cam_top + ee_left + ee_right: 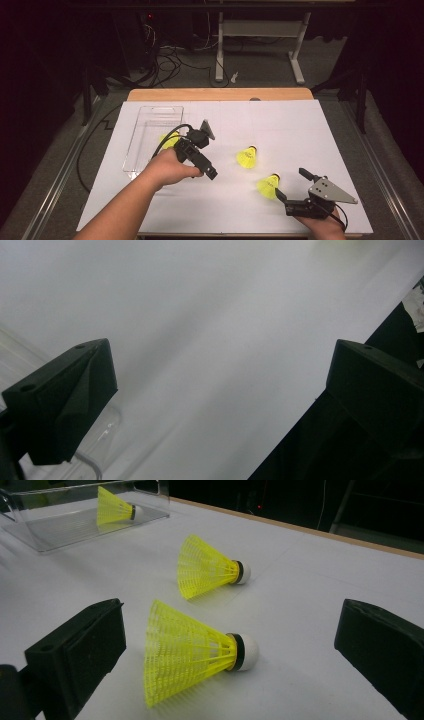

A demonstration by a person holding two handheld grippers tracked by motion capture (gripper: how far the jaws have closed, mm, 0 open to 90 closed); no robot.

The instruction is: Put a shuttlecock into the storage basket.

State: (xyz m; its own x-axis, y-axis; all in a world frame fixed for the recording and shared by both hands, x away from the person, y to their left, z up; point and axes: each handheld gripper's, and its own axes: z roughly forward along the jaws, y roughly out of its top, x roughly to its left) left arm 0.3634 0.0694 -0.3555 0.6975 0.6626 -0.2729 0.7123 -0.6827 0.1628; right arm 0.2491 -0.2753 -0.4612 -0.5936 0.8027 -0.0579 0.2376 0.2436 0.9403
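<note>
Closest to the person's edge: right gripper (291,184), held low near the front right corner of the white table sheet (300,130), grey three-cornered plate on top. Jaws spread wide, nothing between the pads yet. In the right gripper view (225,655), nearest shuttlecock (192,652) lying on its side right in the gap between the two black jaws, yellow skirt pointing left, white cork tip to the right, touching neither jaw. Same shuttlecock in the high view (268,185), just beside the gripper's tips.

A bit farther in: second shuttlecock (247,157), also on its side on the sheet, near the first but apart from it. Lies the same way in the right gripper view (207,572), cork to the right.

Over on the left: left gripper (212,172) gripped in the left hand (170,167), just beside the near right corner of the clear plastic tray (131,150), cable looping off the back. Jaws wide apart here too, holding nothing; left gripper view (220,405) looking down at bare white sheet, with a rounded corner of the tray at the bottom left (95,465).

Farthest: third shuttlecock (167,140) sitting inside the tray, partly hidden behind the left gripper from above. Clearer from the right gripper view (115,506), lying on the tray floor, cork to the right.
</note>
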